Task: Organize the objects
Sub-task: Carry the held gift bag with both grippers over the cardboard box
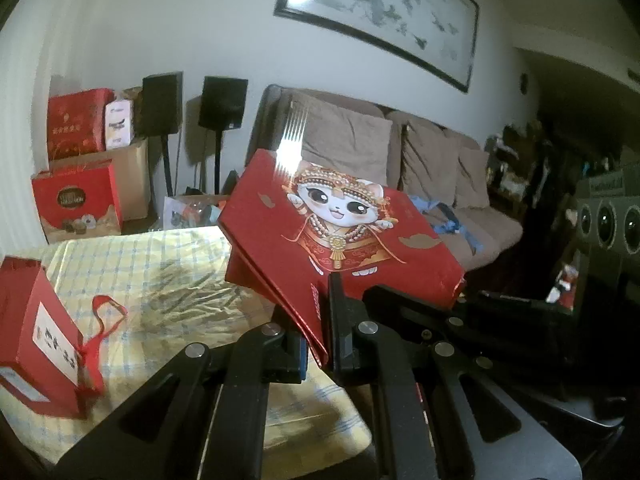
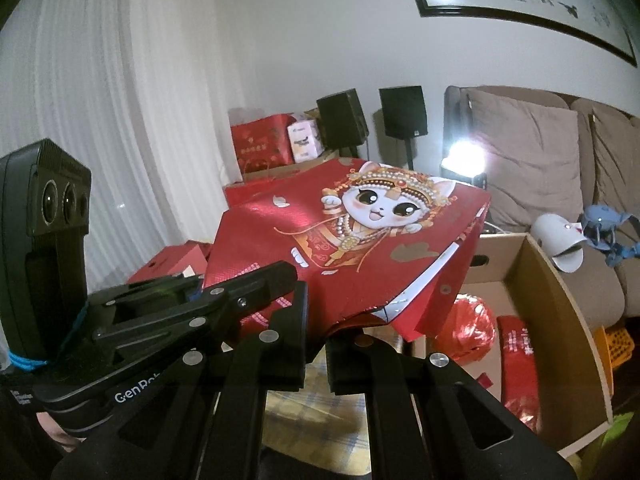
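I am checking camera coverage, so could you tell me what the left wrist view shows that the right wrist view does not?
Only the left wrist view shows the small red box with a white label and its ribbon handle lying on the checked tablecloth. Only the right wrist view shows the open cardboard box with red packets inside, and the white curtain. Both show the red cat-print bag held flat off the table, with the left gripper and right gripper each shut on its near edge.

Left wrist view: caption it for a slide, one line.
Both grippers, left and right, shut on a flat red cat-print bag held above a checked tablecloth.
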`<state>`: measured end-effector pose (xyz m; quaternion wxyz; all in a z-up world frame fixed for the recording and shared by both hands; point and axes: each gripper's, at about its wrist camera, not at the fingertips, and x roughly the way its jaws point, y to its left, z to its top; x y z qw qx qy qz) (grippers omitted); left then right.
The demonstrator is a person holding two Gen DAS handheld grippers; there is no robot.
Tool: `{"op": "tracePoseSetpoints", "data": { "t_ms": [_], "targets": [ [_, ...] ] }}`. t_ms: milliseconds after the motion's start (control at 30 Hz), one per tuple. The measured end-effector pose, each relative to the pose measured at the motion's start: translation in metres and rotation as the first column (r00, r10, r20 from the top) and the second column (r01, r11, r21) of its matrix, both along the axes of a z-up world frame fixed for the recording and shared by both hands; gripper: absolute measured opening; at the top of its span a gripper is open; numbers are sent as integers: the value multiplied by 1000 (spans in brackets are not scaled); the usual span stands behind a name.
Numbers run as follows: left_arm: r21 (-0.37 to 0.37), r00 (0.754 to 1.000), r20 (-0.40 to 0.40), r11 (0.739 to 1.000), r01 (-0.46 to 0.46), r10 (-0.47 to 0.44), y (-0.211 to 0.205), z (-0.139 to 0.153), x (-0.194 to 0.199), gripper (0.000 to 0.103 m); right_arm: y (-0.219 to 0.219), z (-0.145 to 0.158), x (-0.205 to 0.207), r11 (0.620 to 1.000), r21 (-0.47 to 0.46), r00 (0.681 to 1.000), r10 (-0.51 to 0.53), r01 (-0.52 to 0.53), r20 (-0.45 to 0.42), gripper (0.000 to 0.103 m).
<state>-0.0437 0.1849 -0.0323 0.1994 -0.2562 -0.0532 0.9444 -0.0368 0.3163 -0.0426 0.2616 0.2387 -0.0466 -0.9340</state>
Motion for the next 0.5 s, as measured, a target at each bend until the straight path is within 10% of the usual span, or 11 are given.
{"op": "tracePoseSetpoints", "data": {
  "t_ms": [500],
  "targets": [
    [-20,999,-5,999,40,-41,36,13,1,8,23,14,4,999,29,999,-32,32,-12,6]
  ]
}}
